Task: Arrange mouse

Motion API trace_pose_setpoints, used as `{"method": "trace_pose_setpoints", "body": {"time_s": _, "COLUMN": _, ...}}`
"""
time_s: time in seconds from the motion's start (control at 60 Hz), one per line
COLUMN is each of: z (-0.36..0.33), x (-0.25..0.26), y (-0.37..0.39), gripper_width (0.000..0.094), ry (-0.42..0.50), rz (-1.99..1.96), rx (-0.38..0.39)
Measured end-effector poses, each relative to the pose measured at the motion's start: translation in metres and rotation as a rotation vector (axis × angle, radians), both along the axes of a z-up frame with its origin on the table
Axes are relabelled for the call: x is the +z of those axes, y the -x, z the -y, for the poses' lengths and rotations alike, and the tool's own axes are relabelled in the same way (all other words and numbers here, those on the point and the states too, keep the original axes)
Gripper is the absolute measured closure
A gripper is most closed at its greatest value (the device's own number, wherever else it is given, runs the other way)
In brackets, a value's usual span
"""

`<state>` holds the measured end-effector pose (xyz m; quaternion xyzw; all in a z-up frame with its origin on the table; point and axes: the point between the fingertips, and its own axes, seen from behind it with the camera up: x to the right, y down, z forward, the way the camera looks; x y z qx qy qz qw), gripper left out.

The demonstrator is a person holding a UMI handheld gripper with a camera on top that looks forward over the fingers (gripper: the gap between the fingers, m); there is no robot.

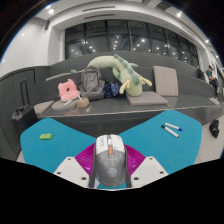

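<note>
A grey computer mouse with an orange scroll wheel sits between my two fingers, its body pressed by the magenta pads on both sides. My gripper is shut on the mouse and holds it just over the teal mat on the black table. The mouse's nose points away from me, toward the sofa.
A small green block lies on the teal mat to the left. A white marker lies on the mat to the right. Beyond the table stands a grey sofa with plush toys and a backpack.
</note>
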<state>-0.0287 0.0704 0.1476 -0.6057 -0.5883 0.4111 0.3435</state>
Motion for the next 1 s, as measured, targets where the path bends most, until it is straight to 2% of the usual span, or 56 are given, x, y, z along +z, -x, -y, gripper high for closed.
{"method": "trace_pose_setpoints", "body": {"time_s": 0.083, "z": 0.054, "x": -0.016, "y": -0.001, "gripper_width": 0.0528, "ry": 0.026, "rz": 0.033, "rx": 0.018}}
{"method": "trace_pose_setpoints", "body": {"time_s": 0.183, "z": 0.110, "x": -0.060, "y": -0.002, "gripper_width": 0.0525, "ry": 0.035, "rz": 0.108, "rx": 0.033}}
{"method": "trace_pose_setpoints", "body": {"time_s": 0.283, "z": 0.143, "x": -0.108, "y": -0.001, "gripper_width": 0.0524, "ry": 0.006, "rz": 0.172, "rx": 0.030}}
{"method": "trace_pose_setpoints", "body": {"time_s": 0.35, "z": 0.149, "x": -0.141, "y": 0.001, "gripper_width": 0.0524, "ry": -0.006, "rz": 0.217, "rx": -0.009}}
{"method": "trace_pose_setpoints", "body": {"time_s": 0.433, "z": 0.158, "x": -0.167, "y": 0.000, "gripper_width": 0.0490, "ry": 0.027, "rz": 0.262, "rx": -0.040}}
{"method": "trace_pose_setpoints", "body": {"time_s": 0.467, "z": 0.154, "x": -0.162, "y": 0.003, "gripper_width": 0.0469, "ry": 0.012, "rz": 0.230, "rx": -0.045}}
{"method": "trace_pose_setpoints", "body": {"time_s": 0.567, "z": 0.154, "x": -0.157, "y": 0.004, "gripper_width": 0.0075, "ry": -0.020, "rz": 0.204, "rx": -0.044}}
{"method": "trace_pose_setpoints", "body": {"time_s": 0.667, "z": 0.147, "x": -0.144, "y": -0.003, "gripper_width": 0.0082, "ry": -0.020, "rz": 0.198, "rx": -0.087}}
{"method": "trace_pose_setpoints", "body": {"time_s": 0.767, "z": 0.140, "x": -0.114, "y": -0.023, "gripper_width": 0.0074, "ry": -0.015, "rz": 0.152, "rx": -0.093}}
{"method": "trace_pose_setpoints", "body": {"time_s": 1.0, "z": 0.118, "x": -0.059, "y": -0.139, "gripper_width": 0.0075, "ry": -0.010, "rz": 0.089, "rx": -0.097}}
